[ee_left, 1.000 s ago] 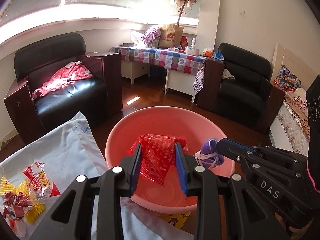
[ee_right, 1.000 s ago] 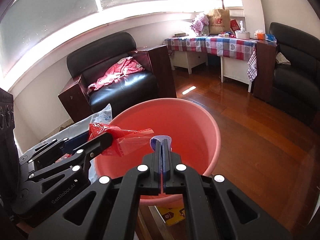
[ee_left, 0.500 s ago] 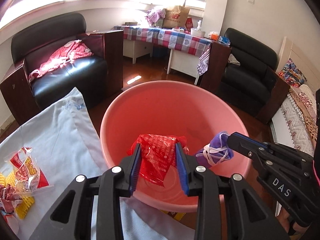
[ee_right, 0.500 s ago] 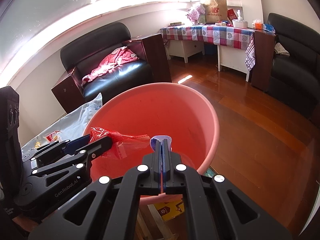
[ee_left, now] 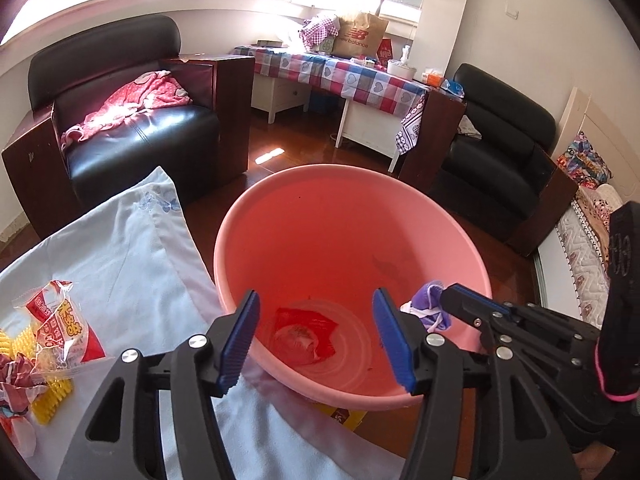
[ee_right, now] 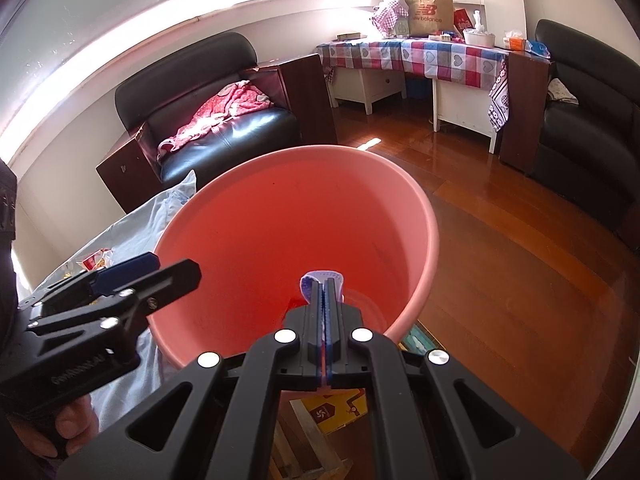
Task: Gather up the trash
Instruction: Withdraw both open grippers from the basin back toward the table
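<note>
Your left gripper (ee_left: 316, 338), jaws spread, hangs over the basin (ee_left: 460, 240); the red wrapper (ee_left: 306, 334) lies on its bottom. Your right gripper (ee_right: 325, 286) pinches the purple scrap (ee_right: 322, 278) above the basin's near rim, placed for dropping.

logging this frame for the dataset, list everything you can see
basin: 1, pink, centre, at the cloth's edge
red wrapper: 1, red, on the basin bottom
purple wrapper: 1, purple and white, in the right tool over the basin
snack packets: several, red, white and yellow, on the cloth, left
cloth: 1, pale blue, lower left
armchairs: 2, black, left and right
pink garment: 1, on the left armchair
desk: 1, checked cover, far wall
paper bag: 1, brown, on the desk
left tool: open, over the basin
right tool: shut on the purple wrapper
</note>
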Available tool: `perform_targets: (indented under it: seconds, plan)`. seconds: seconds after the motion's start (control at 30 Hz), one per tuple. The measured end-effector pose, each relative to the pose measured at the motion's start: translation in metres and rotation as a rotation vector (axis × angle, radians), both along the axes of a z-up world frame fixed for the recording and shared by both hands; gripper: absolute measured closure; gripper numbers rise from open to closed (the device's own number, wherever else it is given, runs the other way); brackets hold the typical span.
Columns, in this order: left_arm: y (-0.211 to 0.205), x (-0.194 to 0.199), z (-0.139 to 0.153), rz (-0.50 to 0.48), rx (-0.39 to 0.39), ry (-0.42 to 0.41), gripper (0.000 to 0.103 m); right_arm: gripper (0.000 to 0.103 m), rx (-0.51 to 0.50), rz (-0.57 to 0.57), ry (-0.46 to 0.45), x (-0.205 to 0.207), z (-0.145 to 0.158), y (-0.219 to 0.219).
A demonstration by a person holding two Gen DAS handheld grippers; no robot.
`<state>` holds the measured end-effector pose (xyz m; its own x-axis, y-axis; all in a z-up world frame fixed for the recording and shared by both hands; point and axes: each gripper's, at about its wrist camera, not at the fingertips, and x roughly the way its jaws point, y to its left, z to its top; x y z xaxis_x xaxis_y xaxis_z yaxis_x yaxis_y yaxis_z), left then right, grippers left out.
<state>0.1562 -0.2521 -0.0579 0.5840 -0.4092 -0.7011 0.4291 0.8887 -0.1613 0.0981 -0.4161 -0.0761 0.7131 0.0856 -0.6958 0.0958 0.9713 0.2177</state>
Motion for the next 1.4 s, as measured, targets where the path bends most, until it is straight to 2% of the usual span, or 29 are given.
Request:
perform_targets:
  seconds: [0.4, 0.47, 0.63, 0.8, 0.93, 1.03, 1.23, 1.4]
  plan:
    - [0.015, -0.015, 0.016, 0.003, -0.053, -0.008, 0.045, 0.100, 0.031, 0.005, 0.056, 0.001, -0.004, -0.002]
    - [0.016, -0.017, 0.019, 0.002, -0.059, -0.012, 0.045, 0.096, 0.038, 0.011, 0.057, 0.001, -0.003, -0.001]
    - [0.021, -0.026, 0.027, -0.004, -0.078, -0.029, 0.045, 0.075, 0.012, 0.030, 0.042, -0.003, 0.003, 0.007]
    - [0.027, -0.038, 0.037, -0.006, -0.094, -0.063, 0.045, 0.072, 0.017, 0.030, 0.028, -0.011, 0.010, 0.010]
    - [0.033, -0.049, 0.048, -0.003, -0.113, -0.090, 0.044, 0.072, 0.013, 0.032, -0.007, -0.020, 0.020, 0.015]
    - [0.039, -0.057, 0.056, -0.002, -0.125, -0.113, 0.037, 0.072, 0.015, 0.035, -0.043, -0.029, 0.030, 0.018]
    - [0.046, -0.075, 0.071, -0.005, -0.129, -0.169, 0.037, 0.072, 0.008, 0.052, -0.127, -0.045, 0.052, 0.028]
    - [0.060, -0.093, 0.083, 0.014, -0.131, -0.221, 0.037, 0.072, -0.037, 0.083, -0.204, -0.061, 0.067, 0.044]
